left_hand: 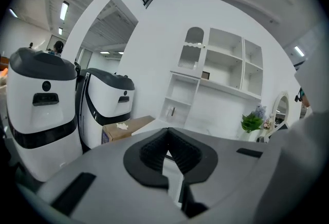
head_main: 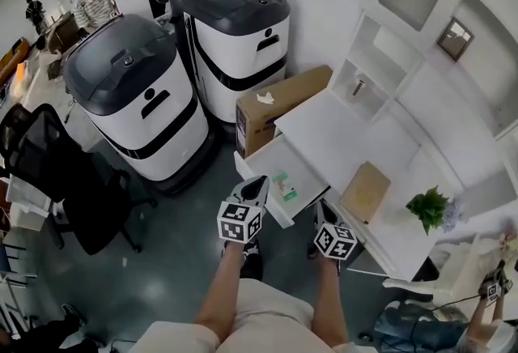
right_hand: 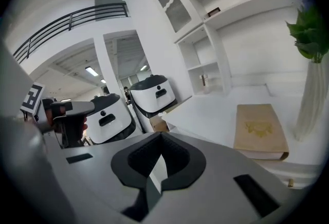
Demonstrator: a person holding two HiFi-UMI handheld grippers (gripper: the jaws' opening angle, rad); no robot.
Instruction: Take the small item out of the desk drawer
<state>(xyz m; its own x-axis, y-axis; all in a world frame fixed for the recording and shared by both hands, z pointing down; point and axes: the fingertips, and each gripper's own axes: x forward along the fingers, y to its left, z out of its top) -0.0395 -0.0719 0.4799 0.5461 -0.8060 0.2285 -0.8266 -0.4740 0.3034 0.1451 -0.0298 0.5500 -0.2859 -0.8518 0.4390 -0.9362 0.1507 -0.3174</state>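
Observation:
The white desk (head_main: 340,137) has its drawer (head_main: 306,167) pulled out toward me. A small green-and-white item (head_main: 283,185) lies inside it. My left gripper (head_main: 256,184) hovers over the drawer's front edge, just left of the item, with its jaws shut and nothing between them (left_hand: 167,132). Lower and to the right, near the desk's front edge, my right gripper (head_main: 325,215) is also shut and empty (right_hand: 161,138). In both gripper views the drawer and the item are hidden behind the gripper bodies.
A tan book (head_main: 364,191) and a potted plant (head_main: 429,207) sit on the desk, with a white shelf unit (head_main: 405,27) behind. A cardboard box (head_main: 275,108) and two large white-and-black machines (head_main: 137,92) stand left of the desk. A black office chair (head_main: 65,173) is farther left.

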